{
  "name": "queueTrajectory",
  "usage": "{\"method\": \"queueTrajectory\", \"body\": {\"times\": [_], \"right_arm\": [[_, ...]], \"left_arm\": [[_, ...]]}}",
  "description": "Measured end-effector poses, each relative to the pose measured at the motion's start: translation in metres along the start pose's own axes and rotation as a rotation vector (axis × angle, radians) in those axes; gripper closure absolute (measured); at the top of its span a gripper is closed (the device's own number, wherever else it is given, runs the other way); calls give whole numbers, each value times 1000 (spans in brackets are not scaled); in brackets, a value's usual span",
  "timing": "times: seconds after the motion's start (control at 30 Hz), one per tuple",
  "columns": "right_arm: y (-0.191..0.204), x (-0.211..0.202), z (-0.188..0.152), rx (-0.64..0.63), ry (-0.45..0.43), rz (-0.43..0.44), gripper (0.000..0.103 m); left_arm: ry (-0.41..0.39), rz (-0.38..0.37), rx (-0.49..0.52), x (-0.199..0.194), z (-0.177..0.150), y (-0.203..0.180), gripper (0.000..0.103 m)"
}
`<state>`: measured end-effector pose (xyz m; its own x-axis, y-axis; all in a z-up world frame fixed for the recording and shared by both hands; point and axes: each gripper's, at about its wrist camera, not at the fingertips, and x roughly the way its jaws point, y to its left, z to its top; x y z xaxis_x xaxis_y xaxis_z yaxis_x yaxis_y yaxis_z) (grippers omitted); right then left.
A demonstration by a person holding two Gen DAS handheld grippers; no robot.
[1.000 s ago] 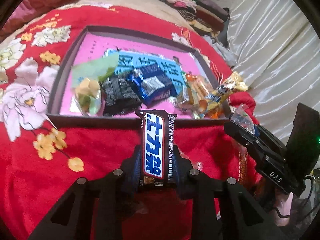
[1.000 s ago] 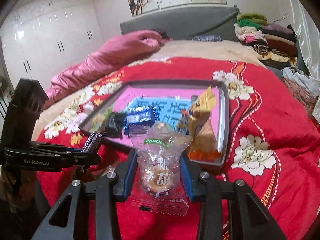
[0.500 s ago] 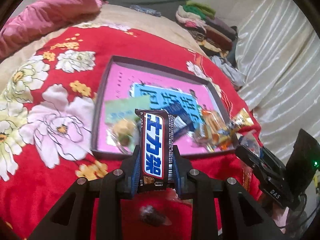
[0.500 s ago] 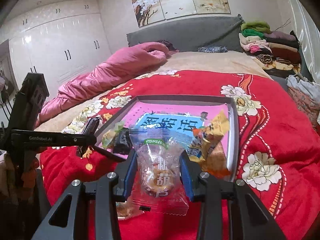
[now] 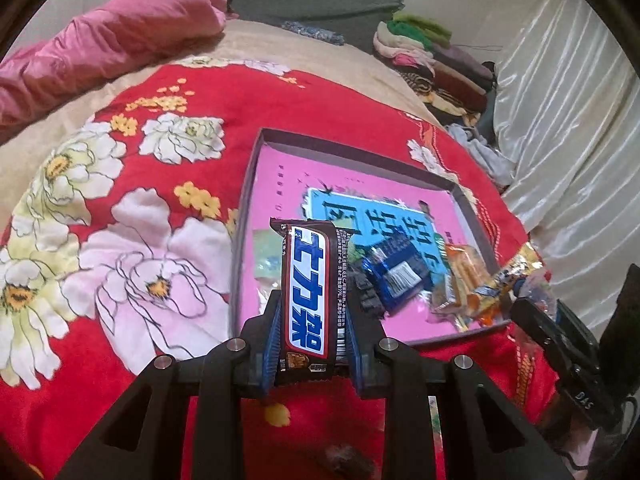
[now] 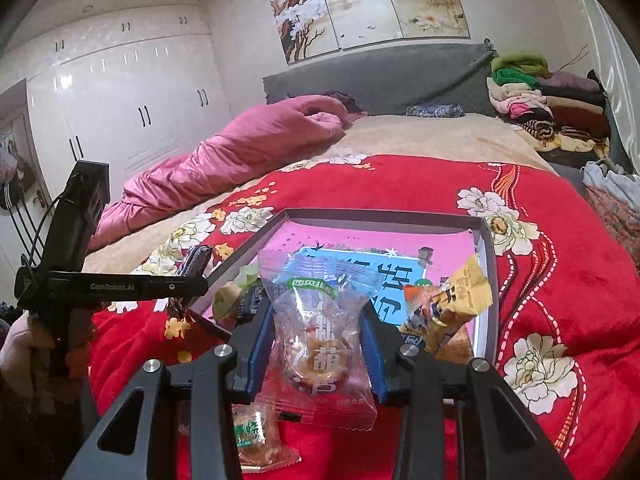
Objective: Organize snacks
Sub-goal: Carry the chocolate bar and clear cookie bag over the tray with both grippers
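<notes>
My left gripper (image 5: 311, 334) is shut on a brown chocolate bar (image 5: 309, 292) with a blue and white label, held above the red floral bedspread near the front left corner of a shallow pink-lined tray (image 5: 348, 152). My right gripper (image 6: 318, 354) is shut on a clear packet with a round cookie (image 6: 318, 344), held above the tray's near edge (image 6: 490, 264). The tray holds a blue packet (image 5: 394, 268), a black packet, a green packet and orange-yellow packets (image 5: 480, 284), (image 6: 452, 304).
Another clear snack packet (image 6: 256, 436) lies on the red bedspread (image 5: 120, 240) under my right gripper. A pink duvet (image 6: 240, 152) lies at the left. Folded clothes (image 6: 548, 104) are stacked at the far right by the grey headboard. A white curtain (image 5: 580, 120) hangs at the right.
Both grippers have lifted and pulled back from the tray with their snacks still held. The tray now looks farther away and lies to the right in the left wrist view.
</notes>
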<state>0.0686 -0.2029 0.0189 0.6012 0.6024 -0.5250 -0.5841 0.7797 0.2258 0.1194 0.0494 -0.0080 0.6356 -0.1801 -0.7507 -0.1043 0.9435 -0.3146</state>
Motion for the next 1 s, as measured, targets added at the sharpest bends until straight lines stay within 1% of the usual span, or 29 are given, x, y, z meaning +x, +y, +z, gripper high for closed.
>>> {"method": "queueTrajectory", "body": {"times": [0.17, 0.43, 0.83, 1.0], "right_arm": [[-4, 3, 1, 11, -2, -6, 62], [-9, 14, 5, 16, 4, -6, 62], [-8, 31, 7, -5, 21, -10, 62], [-9, 41, 8, -14, 41, -27, 62]], "left_arm": [[-2, 26, 10, 7, 5, 3, 75], [3, 46, 24, 16, 7, 4, 74], [30, 47, 21, 29, 3, 3, 74], [37, 48, 26, 33, 3, 1, 74]]}}
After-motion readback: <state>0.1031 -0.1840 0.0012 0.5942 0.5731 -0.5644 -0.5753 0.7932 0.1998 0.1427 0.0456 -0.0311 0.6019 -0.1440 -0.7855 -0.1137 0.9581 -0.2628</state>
